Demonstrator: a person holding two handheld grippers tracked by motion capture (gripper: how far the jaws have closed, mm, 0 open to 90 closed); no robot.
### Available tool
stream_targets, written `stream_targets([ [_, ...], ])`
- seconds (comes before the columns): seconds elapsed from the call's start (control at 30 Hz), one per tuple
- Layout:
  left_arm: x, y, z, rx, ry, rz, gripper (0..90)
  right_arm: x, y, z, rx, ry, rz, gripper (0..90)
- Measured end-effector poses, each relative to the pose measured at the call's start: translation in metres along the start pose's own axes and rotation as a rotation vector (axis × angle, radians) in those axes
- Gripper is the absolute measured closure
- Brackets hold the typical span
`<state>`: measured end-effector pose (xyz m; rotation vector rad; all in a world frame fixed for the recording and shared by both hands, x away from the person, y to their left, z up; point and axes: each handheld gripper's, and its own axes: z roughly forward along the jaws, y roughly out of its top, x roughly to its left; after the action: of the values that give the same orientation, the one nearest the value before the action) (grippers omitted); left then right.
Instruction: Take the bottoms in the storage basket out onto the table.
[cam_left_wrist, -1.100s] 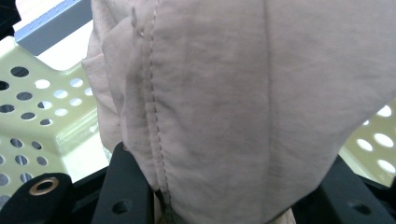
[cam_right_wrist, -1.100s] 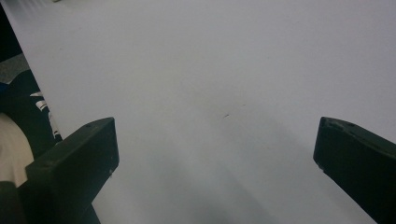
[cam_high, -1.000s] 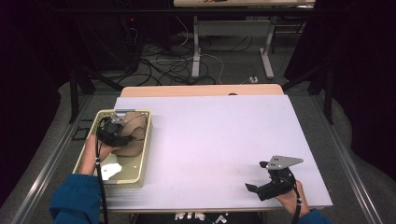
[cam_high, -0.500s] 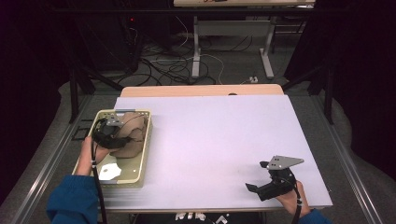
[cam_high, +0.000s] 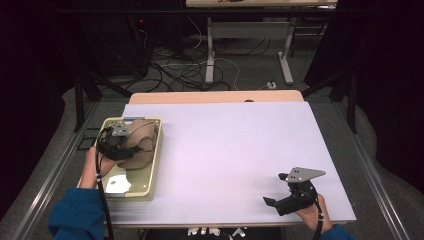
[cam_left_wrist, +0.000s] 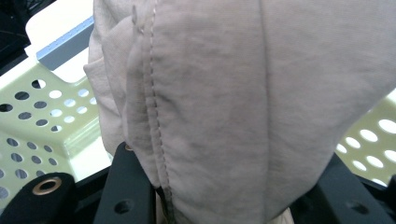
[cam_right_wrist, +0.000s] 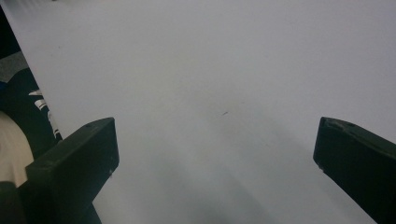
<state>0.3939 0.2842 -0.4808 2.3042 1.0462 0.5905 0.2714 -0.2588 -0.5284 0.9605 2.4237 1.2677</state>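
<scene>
The left gripper (cam_high: 116, 144) sits over the tray (cam_high: 154, 165) at the surface's (cam_high: 240, 150) nine o'clock edge, with the person's left hand (cam_high: 95, 167) behind it at about seven o'clock. Its fingers (cam_left_wrist: 130, 186) are closed on a bunch of beige cloth (cam_left_wrist: 243, 107), which swells up between them in the left gripper view with a stitched seam running down its folds. From above, the cloth (cam_high: 142, 145) lies in the far half of the tray, touching the gripper at its three o'clock side, and thin dark cords cross its top. The tray is pale yellow-green with round holes in its walls, and a white patch (cam_high: 117, 184) shows on its near floor, at six o'clock from the gripper. The right gripper (cam_high: 280, 202) rests low over the surface near the five o'clock corner, held by the right hand (cam_high: 312, 215), well apart from the tray. Its fingers (cam_right_wrist: 79, 163) stand wide with bare surface between them. A grey three-cornered plate (cam_high: 302, 174) tops it. Blue sleeves (cam_high: 75, 215) enter from the near edge.
</scene>
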Motion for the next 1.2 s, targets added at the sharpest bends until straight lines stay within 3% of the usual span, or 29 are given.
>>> stream_targets([
  [0.07, 0.0, 0.001, -0.002, 0.011, -0.007, 0.005, 57.4, 0.0, 0.0, -0.001, 0.001, 0.0, -0.006, 0.0],
  [0.6, 0.001, 0.004, -0.015, -0.036, -0.01, 0.015, 57.8, 0.001, -0.001, -0.003, -0.001, -0.008, 0.008, 0.0],
  [0.7, 0.001, 0.005, -0.018, -0.021, -0.012, 0.017, 57.8, 0.001, -0.001, -0.003, 0.003, -0.01, 0.008, 0.0],
  [1.2, -0.001, 0.008, -0.033, -0.078, -0.018, 0.034, 58.1, 0.001, -0.001, -0.003, 0.003, -0.001, 0.008, 0.0],
])
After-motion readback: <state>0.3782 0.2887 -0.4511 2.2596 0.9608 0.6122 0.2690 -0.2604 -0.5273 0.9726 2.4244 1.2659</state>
